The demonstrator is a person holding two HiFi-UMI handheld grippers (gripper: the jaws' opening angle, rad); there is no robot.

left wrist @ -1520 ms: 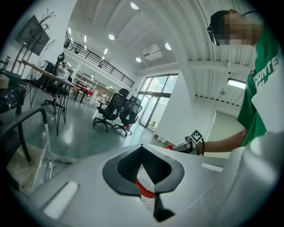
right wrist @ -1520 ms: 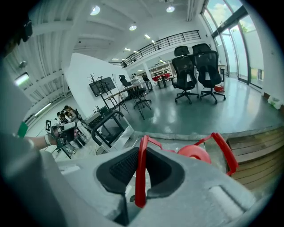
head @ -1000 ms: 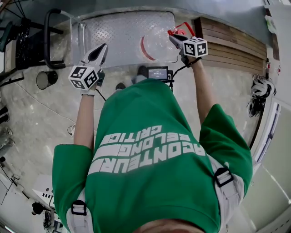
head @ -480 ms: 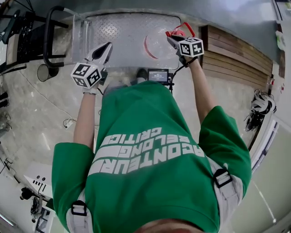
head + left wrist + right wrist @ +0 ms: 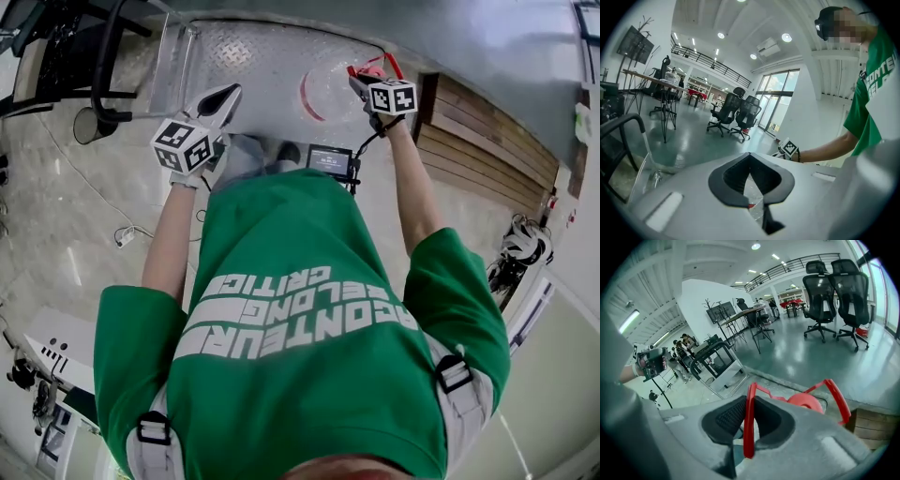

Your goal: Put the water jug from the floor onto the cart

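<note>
— Where's the water jug point(image 5: 328, 92)?
— Above the cart point(image 5: 246, 62), held by its red handle point(image 5: 748, 432). I can't tell whether it touches the cart.
— What holds it?
— The right gripper point(image 5: 749, 401), its 2 jaws clamped on that handle.
— And the left gripper point(image 5: 750, 157)?
— Jaws closed on nothing, off to the jug's side.

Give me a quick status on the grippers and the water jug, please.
Right gripper shut on red handle of water jug. Left gripper shut, empty. Jug over cart deck; touchdown unclear. Nothing blocking.
</note>
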